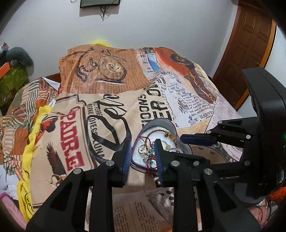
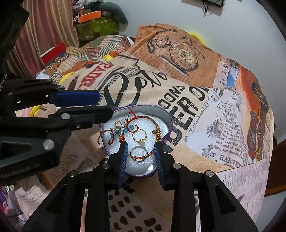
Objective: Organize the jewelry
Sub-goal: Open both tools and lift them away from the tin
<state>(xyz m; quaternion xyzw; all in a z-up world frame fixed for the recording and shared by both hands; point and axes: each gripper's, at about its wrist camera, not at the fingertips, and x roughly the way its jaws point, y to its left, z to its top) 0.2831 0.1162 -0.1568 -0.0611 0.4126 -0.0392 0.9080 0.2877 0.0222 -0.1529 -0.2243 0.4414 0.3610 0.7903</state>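
Left gripper (image 1: 142,157) jaws parted over heart-shaped jewelry box (image 1: 165,126).

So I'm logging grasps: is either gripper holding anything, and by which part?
Nothing is held. The left gripper and right gripper are both open, poised at the heart-shaped box of jewelry.

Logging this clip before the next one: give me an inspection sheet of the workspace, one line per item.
Surface: bed under a newspaper-print cloth.
Job's things: purple heart-shaped box with white lining holds a red braided bracelet, gold ring, silver ring.
Clutter: orange box and green box beyond the bed.
Grippers: left gripper open over the box; right gripper open, straddling the silver ring.
Cables: dark cable hanging from a wall frame.
Surroundings: white wall, brown wooden door.
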